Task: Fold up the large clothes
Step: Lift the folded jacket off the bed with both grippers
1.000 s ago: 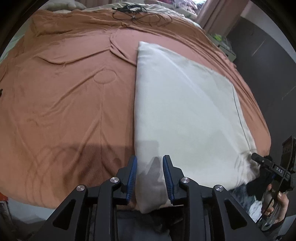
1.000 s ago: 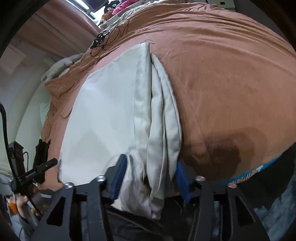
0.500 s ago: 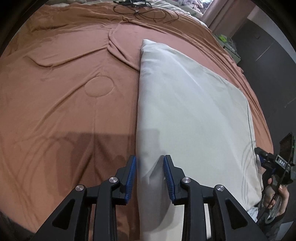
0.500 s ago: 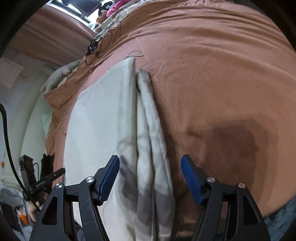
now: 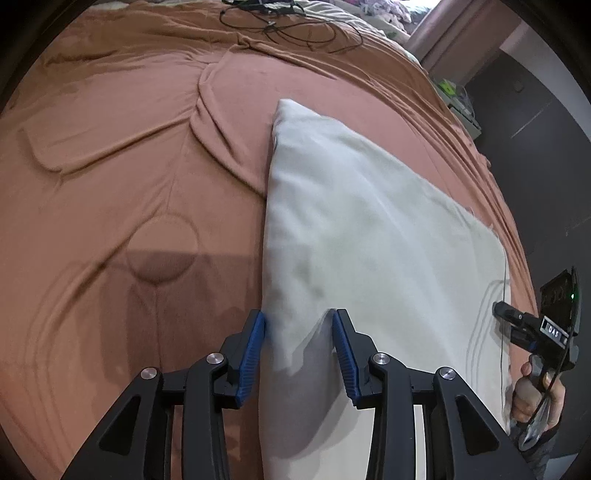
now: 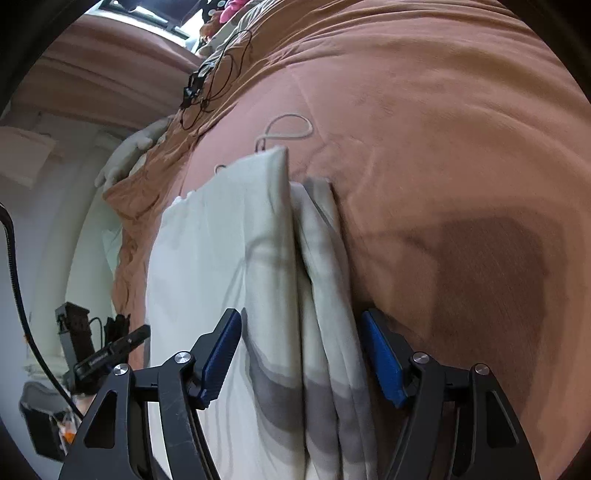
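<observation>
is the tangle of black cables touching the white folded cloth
Apart. In the left wrist view the black cables lie at the bed's far end, with a wide stretch of brown bedspread between them and the white cloth.

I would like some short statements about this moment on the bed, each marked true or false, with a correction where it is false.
1. The folded white cloth lies on a brown bedspread. True.
2. The left gripper is shut tight on the cloth. False: its jaws stand open, on either side of the cloth's near edge.
3. The right gripper is open, with the cloth's layered edge between its blue pads. True.
4. Black cables lie at the far end of the bed. True.
5. The cloth is rolled into a ball. False: it lies flat, folded in layers.
</observation>
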`<state>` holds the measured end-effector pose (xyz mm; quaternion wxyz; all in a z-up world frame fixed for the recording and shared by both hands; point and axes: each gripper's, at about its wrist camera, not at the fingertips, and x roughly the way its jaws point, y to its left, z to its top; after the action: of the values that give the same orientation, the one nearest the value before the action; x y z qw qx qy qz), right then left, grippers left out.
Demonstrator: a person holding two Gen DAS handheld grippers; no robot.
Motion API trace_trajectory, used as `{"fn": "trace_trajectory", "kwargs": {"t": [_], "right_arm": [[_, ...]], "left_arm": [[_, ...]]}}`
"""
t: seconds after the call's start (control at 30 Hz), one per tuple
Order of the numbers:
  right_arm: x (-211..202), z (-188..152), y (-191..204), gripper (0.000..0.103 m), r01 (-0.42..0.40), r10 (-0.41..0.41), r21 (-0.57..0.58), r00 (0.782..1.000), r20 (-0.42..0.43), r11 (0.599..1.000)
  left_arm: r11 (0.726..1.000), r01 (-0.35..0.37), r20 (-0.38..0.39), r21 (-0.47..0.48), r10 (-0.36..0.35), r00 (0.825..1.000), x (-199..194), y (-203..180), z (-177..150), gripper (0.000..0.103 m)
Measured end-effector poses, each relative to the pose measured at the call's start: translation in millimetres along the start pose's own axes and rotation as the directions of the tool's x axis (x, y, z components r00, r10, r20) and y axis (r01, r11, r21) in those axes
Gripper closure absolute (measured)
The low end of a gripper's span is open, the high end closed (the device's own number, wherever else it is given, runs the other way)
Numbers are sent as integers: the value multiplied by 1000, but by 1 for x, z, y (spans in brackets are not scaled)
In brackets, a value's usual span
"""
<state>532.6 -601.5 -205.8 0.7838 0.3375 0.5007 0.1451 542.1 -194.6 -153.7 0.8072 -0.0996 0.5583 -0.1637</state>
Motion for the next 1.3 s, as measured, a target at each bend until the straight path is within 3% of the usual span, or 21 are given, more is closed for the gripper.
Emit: {"fn": "trace_trajectory", "kwargs": {"t": [0.07,0.3,0.6,0.63,0.7,0.8,0.97,1.17,1.3], "right_arm": [[5,9,0,41,-10,10,5,1000,-7,1000],[21,28,-4,45,-54,55,38,998,-27,998],[25,33,-8,68,-76,77,51,997,-17,996],[25,33,-7,71,-72,73,45,997,-12,996],[21,30,-1,77,-67,67,31,998,1,997],[9,25,10,85,-73,73,12,997,29,997],[-11,18,39,88,-64,68,-48,995,79,997],[-42,6,73,88,-58,70,-87,987,144,995],[-62,-8,93,88,-35,56,-115,980,193,993]], "left_arm": [[1000,10,3,-10,-10,1000,5,0,11,64],[999,17,-3,-40,-17,1000,29,-1,49,60],[997,10,-8,-72,-11,1000,53,-1,73,58],[997,8,-5,-71,-9,1000,53,-2,73,59],[998,10,6,-65,-10,1000,50,-6,71,72],[1000,-16,47,-22,17,999,36,-17,67,83],[1000,-21,143,3,21,990,-5,-28,60,88],[998,-39,271,44,25,962,-63,-45,43,95],[1000,-3,320,28,-6,947,-98,-47,32,100]]}}
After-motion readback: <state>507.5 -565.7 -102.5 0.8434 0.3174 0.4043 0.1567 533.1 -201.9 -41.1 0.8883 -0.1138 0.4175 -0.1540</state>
